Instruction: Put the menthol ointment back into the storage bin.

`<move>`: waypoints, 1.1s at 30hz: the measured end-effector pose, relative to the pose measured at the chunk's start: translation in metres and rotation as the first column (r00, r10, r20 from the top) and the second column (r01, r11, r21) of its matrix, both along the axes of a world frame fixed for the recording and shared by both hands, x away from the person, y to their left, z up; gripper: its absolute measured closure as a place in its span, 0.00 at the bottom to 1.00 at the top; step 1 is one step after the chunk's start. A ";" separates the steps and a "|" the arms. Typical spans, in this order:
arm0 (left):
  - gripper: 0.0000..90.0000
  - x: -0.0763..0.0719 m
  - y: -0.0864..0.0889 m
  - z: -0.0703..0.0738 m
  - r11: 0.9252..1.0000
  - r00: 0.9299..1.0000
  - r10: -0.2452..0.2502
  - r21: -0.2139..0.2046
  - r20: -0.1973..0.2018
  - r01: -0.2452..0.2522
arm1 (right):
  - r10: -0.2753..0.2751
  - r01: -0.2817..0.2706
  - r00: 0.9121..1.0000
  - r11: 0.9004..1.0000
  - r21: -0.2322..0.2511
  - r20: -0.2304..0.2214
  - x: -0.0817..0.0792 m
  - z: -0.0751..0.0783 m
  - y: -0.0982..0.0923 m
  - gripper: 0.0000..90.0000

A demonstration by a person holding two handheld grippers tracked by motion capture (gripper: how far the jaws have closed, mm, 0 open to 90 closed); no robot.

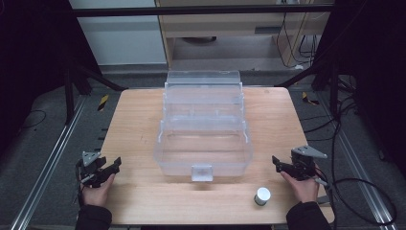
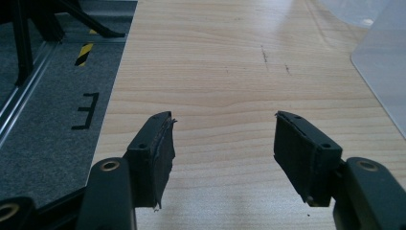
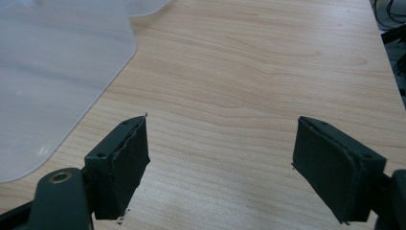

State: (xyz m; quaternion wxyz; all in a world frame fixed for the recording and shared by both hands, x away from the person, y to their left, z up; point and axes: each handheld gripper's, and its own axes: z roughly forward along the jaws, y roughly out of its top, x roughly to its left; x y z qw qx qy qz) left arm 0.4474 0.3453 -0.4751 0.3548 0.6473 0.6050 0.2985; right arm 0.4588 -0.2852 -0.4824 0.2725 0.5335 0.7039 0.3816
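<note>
A clear plastic tiered box (image 1: pixel 203 124) stands open in the middle of the wooden table (image 1: pixel 139 139), its latch (image 1: pixel 201 172) facing the person. A small white and grey cylinder (image 1: pixel 262 195) rests near the front edge, right of centre. My left gripper (image 1: pixel 111 167) is held low at the table's front left, open, with bare wood between its jaws (image 2: pixel 222 139). My right gripper (image 1: pixel 279 164) is held at the front right, open, nothing between its jaws (image 3: pixel 220 143). The box's corner (image 3: pixel 57 72) shows at the left of the right gripper view, and its edge (image 2: pixel 383 67) at the right of the left gripper view.
Grey carpet floor with a metal rail (image 1: pixel 48 158) runs along the table's left side, with yellow-black tape (image 1: pixel 103 101) near the far left corner. Cables (image 1: pixel 344 124) trail on the floor at the right. A wooden cabinet (image 1: pixel 239 24) stands beyond the table.
</note>
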 end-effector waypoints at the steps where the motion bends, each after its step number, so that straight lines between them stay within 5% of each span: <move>1: 0.43 0.000 0.000 0.000 1.000 1.000 0.000 0.000 0.000 0.000 | 0.000 0.000 1.000 1.000 0.000 0.000 0.000 0.000 0.000 0.22; 7: 0.42 0.000 -0.002 -0.001 1.000 1.000 -0.018 0.024 -0.010 0.018 | 0.035 -0.035 0.999 0.999 -0.029 -0.002 -0.005 0.004 -0.001 0.22; 11: 0.42 -0.001 -0.002 0.000 1.000 1.000 -0.016 0.022 0.007 0.016 | 0.073 -0.074 0.997 0.991 -0.110 -0.008 -0.006 0.013 0.002 0.22; 17: 0.41 -0.001 -0.004 -0.001 0.999 0.999 -0.032 0.025 -0.003 0.032 | 0.139 -0.143 0.990 0.983 -0.112 -0.036 -0.004 0.036 0.007 0.21; 21: 0.41 0.001 -0.006 -0.002 0.999 0.999 -0.041 0.027 -0.012 0.041 | 0.197 -0.205 0.978 0.970 -0.133 -0.072 0.000 0.052 0.016 0.21; 29: 0.40 0.001 -0.006 -0.003 0.998 0.999 -0.050 0.029 -0.021 0.050 | 0.293 -0.322 0.941 0.928 -0.187 -0.169 0.003 0.073 0.034 0.22; 30: 0.40 0.001 -0.007 -0.003 0.998 0.998 -0.054 0.030 -0.021 0.055 | 0.313 -0.349 0.930 0.916 -0.196 -0.194 0.004 0.076 0.038 0.22; 33: 0.40 0.001 -0.008 -0.003 0.997 0.998 -0.060 0.040 -0.023 0.061 | 0.332 -0.372 0.920 0.906 -0.200 -0.210 0.004 0.080 0.041 0.22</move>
